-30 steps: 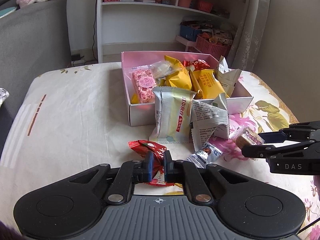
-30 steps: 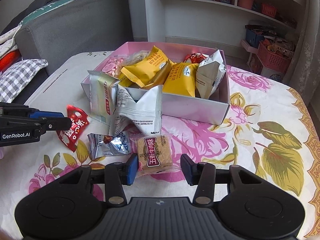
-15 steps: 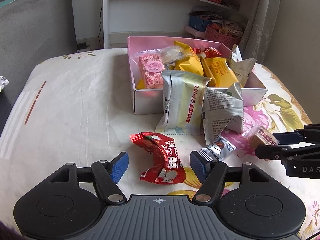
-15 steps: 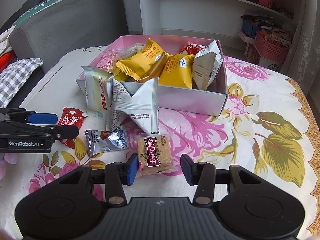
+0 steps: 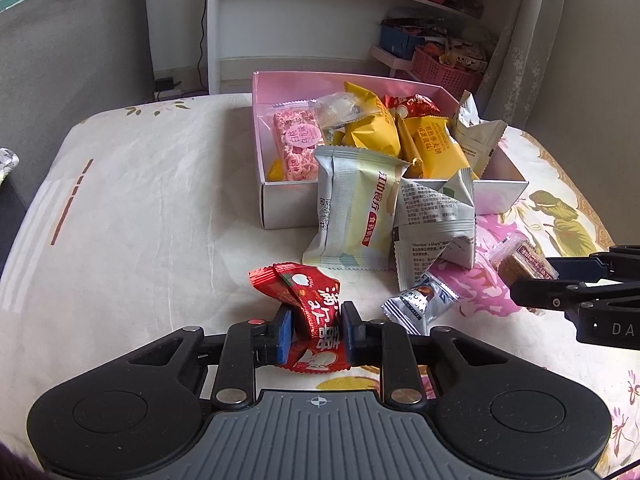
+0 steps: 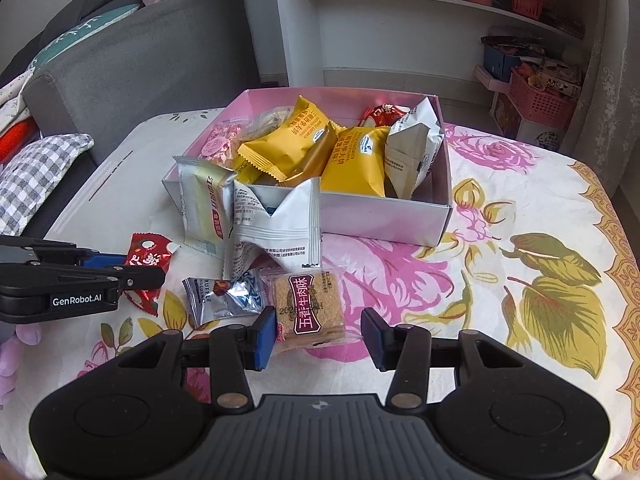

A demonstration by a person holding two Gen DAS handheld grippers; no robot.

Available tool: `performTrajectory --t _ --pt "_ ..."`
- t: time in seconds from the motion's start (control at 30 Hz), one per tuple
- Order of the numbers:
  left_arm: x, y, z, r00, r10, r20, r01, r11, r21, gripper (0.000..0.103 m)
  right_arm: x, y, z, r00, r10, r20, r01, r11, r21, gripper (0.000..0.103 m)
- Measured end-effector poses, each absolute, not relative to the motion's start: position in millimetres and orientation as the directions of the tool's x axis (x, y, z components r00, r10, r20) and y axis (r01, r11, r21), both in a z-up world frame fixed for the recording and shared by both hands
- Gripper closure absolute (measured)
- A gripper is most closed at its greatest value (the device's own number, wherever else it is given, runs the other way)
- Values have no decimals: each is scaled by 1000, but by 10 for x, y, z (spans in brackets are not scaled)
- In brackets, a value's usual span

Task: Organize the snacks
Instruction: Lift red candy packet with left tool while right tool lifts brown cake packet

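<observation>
Five loose snacks lie short of the box, on a cloth-covered surface (image 6: 540, 216) printed with flowers.

Nearest, left side: red candy wrapper (image 5: 316, 308), pinched at its middle by the left gripper (image 5: 314, 336), jaws clenched on it; it appears to rest on the cloth, not yet lifted.

Nearest, right side: brown beef-jerky square (image 6: 310, 306) in clear film, lying flat between the jaws of the right gripper (image 6: 318, 338). These are spread wide, one pad at each side of the packet, none pressing it; probably lined up for a pick.

Between the two: small silver truffle packet (image 6: 222, 294), flat on the cloth, just beside the jerky square.

Next back: pale green-and-white pastry pack (image 5: 354, 210) and white folded pack (image 5: 436, 220), both propped against the front wall of the box, likely awaiting loading.

Farthest: pink box (image 6: 384, 216), open-topped, already crowded with yellow packs (image 6: 288, 144), a pink bar (image 5: 298, 146), a white pouch (image 6: 412, 152) and a red piece at the back.
</observation>
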State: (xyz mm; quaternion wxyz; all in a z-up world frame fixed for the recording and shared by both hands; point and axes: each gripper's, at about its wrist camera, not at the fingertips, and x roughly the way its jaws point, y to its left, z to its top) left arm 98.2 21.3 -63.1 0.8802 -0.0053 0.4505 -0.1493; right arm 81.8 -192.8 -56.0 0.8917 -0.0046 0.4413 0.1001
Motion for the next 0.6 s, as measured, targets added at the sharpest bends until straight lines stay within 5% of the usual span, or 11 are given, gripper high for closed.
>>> performTrajectory --t 0.6 --pt "1035 347 -13 636 -335 -695 187 941 -282 81 989 -2139 -217 638 233 -734 -72 967 244 65"
